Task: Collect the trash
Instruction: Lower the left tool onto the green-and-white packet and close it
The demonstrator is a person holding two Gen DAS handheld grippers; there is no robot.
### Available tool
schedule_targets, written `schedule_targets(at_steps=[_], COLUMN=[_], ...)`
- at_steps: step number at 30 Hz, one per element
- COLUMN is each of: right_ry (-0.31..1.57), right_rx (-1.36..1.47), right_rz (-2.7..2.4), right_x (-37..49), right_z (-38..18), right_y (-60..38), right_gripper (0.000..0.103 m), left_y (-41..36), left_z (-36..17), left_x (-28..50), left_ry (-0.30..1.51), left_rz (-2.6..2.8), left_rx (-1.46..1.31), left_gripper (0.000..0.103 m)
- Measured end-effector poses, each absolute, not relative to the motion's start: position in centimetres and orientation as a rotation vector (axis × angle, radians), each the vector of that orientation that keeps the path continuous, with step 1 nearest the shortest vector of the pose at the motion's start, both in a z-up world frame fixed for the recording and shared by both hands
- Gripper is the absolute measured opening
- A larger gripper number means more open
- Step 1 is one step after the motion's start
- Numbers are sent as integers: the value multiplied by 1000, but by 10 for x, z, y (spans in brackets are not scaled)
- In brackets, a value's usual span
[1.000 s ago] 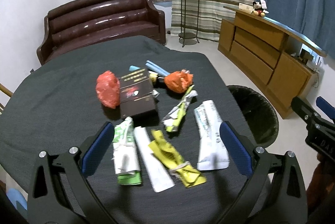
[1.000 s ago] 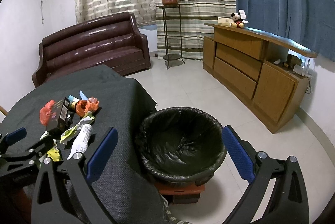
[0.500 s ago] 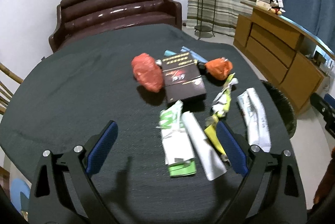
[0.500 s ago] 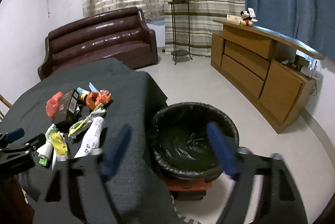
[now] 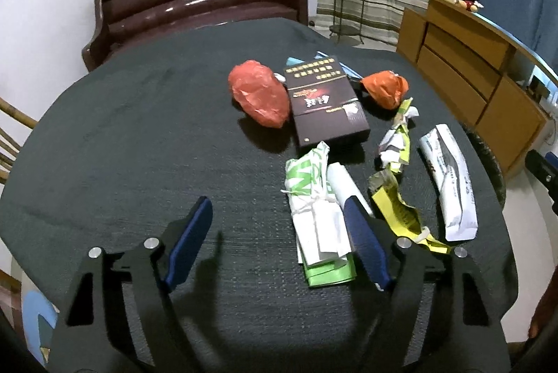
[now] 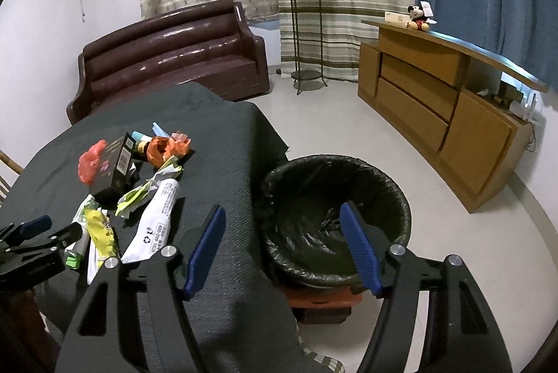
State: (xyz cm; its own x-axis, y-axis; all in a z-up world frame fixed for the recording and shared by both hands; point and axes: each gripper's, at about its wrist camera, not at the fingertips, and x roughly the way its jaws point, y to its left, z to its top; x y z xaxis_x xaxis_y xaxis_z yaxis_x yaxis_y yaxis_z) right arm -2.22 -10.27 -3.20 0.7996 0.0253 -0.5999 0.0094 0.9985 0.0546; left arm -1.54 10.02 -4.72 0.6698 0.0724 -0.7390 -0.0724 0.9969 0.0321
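Trash lies on the round table with a dark cloth [image 5: 139, 135]: a red bag [image 5: 259, 97], a dark box [image 5: 324, 101], an orange bag [image 5: 385, 88], a green-white wrapper [image 5: 315, 198], a yellow wrapper [image 5: 401, 214], a white packet [image 5: 450, 184]. My left gripper [image 5: 277, 209] is open and empty above the cloth, its right finger by the green-white wrapper. My right gripper [image 6: 282, 216] is open and empty over the table edge and the black-lined bin [image 6: 334, 216].
A brown sofa [image 5: 195, 10] stands behind the table. A wooden sideboard [image 6: 443, 104] lines the right wall with a plush toy [image 6: 420, 17] on it. A plant stand [image 6: 303, 34] is by the curtains. A chair back [image 5: 10, 135] shows at left.
My left gripper has moved left and closer to the table, its jaws narrower than before. My right gripper has swung left toward the table edge, its jaws also narrower.
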Motion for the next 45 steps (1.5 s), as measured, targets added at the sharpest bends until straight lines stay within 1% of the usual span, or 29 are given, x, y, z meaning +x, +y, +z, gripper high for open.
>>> schedule_targets(at_steps=[3,6,12,32,35,36,37,38,45], right_ry=[651,657,661,654,656,657,657,656,657], right_rx=[56,54,47,48,48,47,46,46,48], right_rz=[14,22,40,43,43,43,43,43,43], right_x=[-22,-19,-11,-8,-9,-8,-8,-9,-8], right_z=[-30,-27,-24,-24,-24,-24,-24,-24,-25], right_y=[-100,-99,-102,-100,-101,-100,-101,-101,-100], right_gripper=[66,66,66,66,66,66,66,66,66], left_y=[100,99,100,95,91,90,88,86,81], left_z=[-47,-49,-49,-37,-37,-38,-39,-39,-39], left_x=[-13,-11,-5,-4,-3,-2,0,1,7], left_ry=[835,851,856,851,854,857,858,857,856], left_rz=[65,46,34,94,91,87,83,81,68], left_rx=[5,5,0,-18,-11,-12,-12,-12,-6], left_gripper=[70,60,59,59,60,63,67,68,68])
